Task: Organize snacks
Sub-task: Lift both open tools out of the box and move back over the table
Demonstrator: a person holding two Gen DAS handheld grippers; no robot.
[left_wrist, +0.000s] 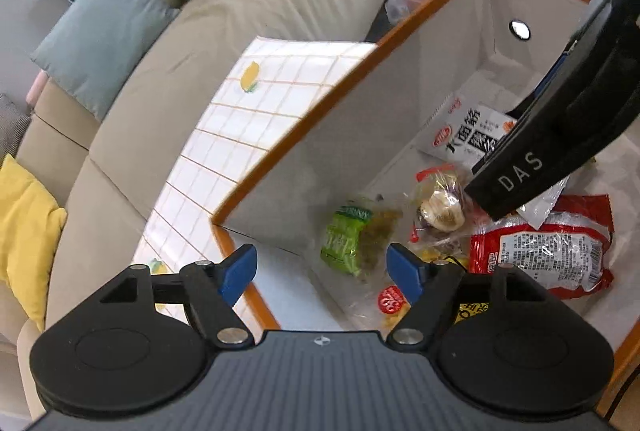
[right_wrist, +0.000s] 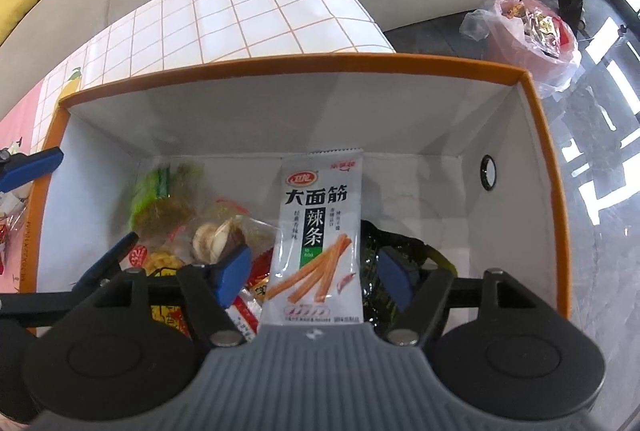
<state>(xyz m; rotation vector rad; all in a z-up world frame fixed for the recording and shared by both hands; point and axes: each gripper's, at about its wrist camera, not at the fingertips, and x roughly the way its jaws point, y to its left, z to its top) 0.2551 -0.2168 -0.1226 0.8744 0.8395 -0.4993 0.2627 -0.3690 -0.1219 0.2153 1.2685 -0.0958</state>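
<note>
our left gripper point(left_wrist: 322, 271) hangs with its blue pads spread wide and nothing between them, over the near corner of the orange-rimmed box point(left_wrist: 296, 135); just ahead of it lies a green packet point(left_wrist: 346, 243), and to its right a clear bag of round snacks point(left_wrist: 440, 209) and a red packet point(left_wrist: 544, 251). our right gripper point(right_wrist: 314, 273) is also wide apart above the box floor; a white packet point(right_wrist: 316, 239) lies between its pads without either pressing it, and a dark packet point(right_wrist: 372, 267) shows beside the right pad. beyond the box we see a checked cloth point(right_wrist: 224, 15) and a sofa point(left_wrist: 248, 7).
</note>
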